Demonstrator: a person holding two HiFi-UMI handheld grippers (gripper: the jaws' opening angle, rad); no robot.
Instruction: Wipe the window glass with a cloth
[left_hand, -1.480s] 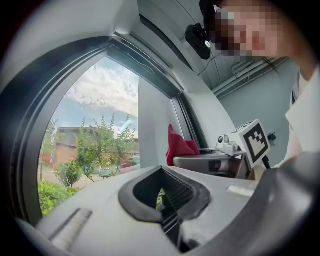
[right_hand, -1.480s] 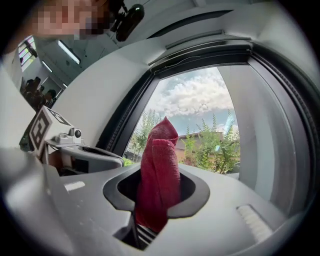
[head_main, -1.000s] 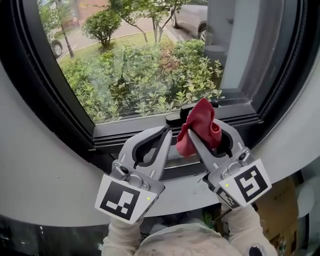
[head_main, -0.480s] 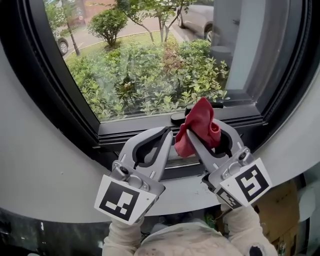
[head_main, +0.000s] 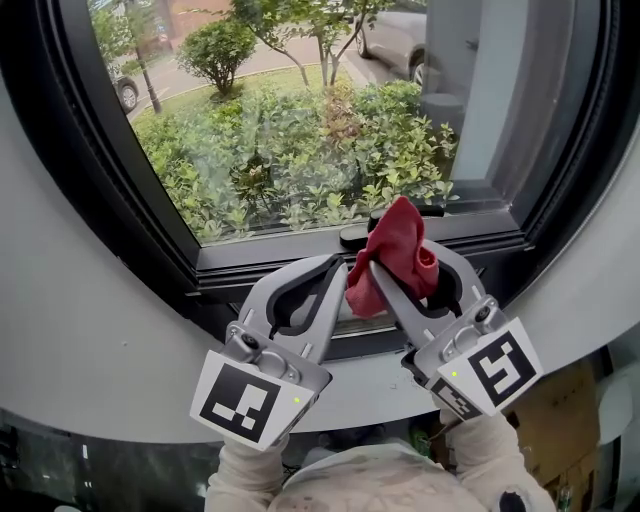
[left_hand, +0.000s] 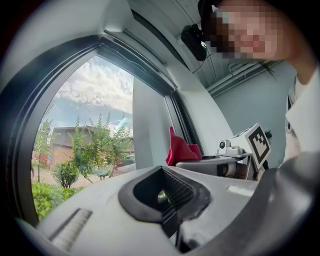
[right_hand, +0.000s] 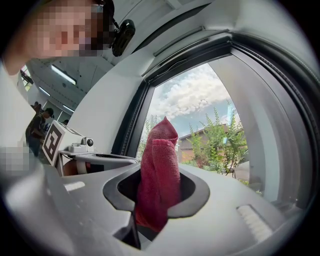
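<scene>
Head view, with both gripper views: start of a window-wiping task. Over the last second almost nothing has changed. The cloth has drifted only slightly leftward along the lower window frame, and both tools sit where they were. From this the wipe is judged not to have begun, since the cloth has yet to be carried up onto the window glass. The right gripper is closed on the cloth, pinching its lower folds. The bunched upper part stands up past the jaw tips, and a loose end hangs down on the side facing the left gripper. The cloth lies directly in front of the lower window frame, at about its height, beside the black handle mounted on that frame. Whether it touches frame or glass cannot be told. The left gripper is pressed together with nothing between its jaws, held just below the same frame and close beside its partner. The next move, as judged, is a lift from the frame to the pane.
</scene>
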